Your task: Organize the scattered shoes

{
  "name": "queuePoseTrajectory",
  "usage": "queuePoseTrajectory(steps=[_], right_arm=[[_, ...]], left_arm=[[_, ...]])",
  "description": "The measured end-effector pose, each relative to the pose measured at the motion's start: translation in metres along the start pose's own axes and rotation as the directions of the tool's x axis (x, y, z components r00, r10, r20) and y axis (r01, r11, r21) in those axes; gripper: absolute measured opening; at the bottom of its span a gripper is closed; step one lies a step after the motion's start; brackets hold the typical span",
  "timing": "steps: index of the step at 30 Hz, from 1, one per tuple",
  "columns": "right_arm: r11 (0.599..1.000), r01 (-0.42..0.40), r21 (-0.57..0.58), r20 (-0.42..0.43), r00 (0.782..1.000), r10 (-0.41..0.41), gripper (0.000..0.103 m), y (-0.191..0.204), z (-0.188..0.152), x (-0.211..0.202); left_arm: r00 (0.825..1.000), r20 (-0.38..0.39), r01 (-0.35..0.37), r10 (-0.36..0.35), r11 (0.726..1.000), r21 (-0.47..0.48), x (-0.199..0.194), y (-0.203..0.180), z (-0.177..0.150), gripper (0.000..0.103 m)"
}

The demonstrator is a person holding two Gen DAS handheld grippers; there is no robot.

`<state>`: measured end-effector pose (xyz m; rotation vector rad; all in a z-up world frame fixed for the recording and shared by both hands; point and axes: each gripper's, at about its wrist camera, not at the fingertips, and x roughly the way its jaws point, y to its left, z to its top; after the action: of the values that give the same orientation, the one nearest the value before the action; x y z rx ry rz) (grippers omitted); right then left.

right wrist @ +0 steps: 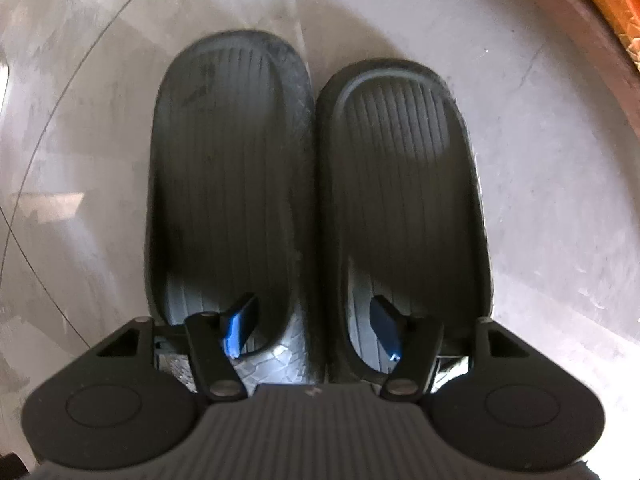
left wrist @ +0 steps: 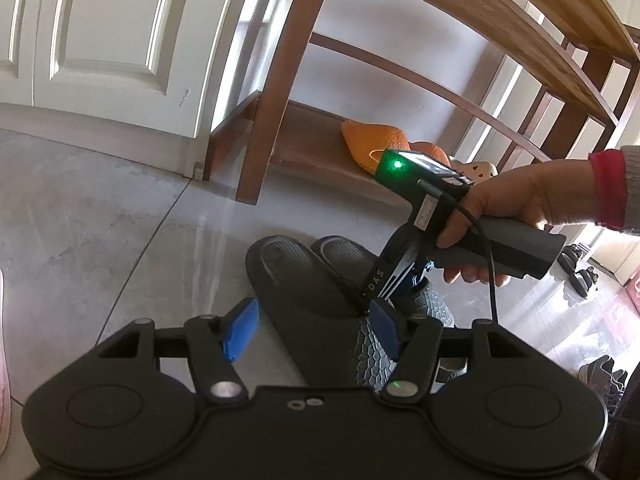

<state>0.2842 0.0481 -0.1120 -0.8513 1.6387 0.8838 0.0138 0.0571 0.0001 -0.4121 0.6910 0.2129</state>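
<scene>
Currently I'm on the grasp step: right tongs stand open, one finger inside each black slipper of the pair side by side on the grey floor; next, squeeze the inner walls together. Left tongs open, empty. Slippers: soft ribbed foam, rounded toes.
</scene>
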Motion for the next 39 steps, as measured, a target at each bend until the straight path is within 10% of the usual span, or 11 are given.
queuePoseTrajectory(steps=[4,10,16,33,39], right_arm=[[0.999,0.005,-0.042,-0.009,1.0,-0.006,0.066,0.0,0.001,0.007],[0.991,-0.03,-0.127,0.102,0.994,0.043,0.033,-0.003,-0.017,-0.008],[0.993,-0.098,-0.068,0.304,0.946,0.114,0.025,-0.029,-0.06,-0.022],[0.927,-0.32,0.197,0.821,0.571,0.023,0.024,-0.116,-0.24,-0.116],[0.909,-0.324,0.264,0.852,0.52,-0.062,0.024,-0.143,-0.283,-0.165]], left_arm=[[1.0,-0.002,0.001,-0.001,1.0,0.002,0.0,0.001,-0.001,0.061],[1.0,-0.009,0.0,-0.001,1.0,-0.019,0.001,0.003,-0.001,0.061],[1.0,0.0,0.009,-0.009,1.0,-0.003,-0.001,-0.004,0.001,0.061],[0.977,0.175,0.058,-0.124,0.94,0.337,-0.009,-0.093,0.064,0.062],[0.939,0.23,0.155,-0.257,0.91,0.384,0.001,-0.154,0.149,0.062]])
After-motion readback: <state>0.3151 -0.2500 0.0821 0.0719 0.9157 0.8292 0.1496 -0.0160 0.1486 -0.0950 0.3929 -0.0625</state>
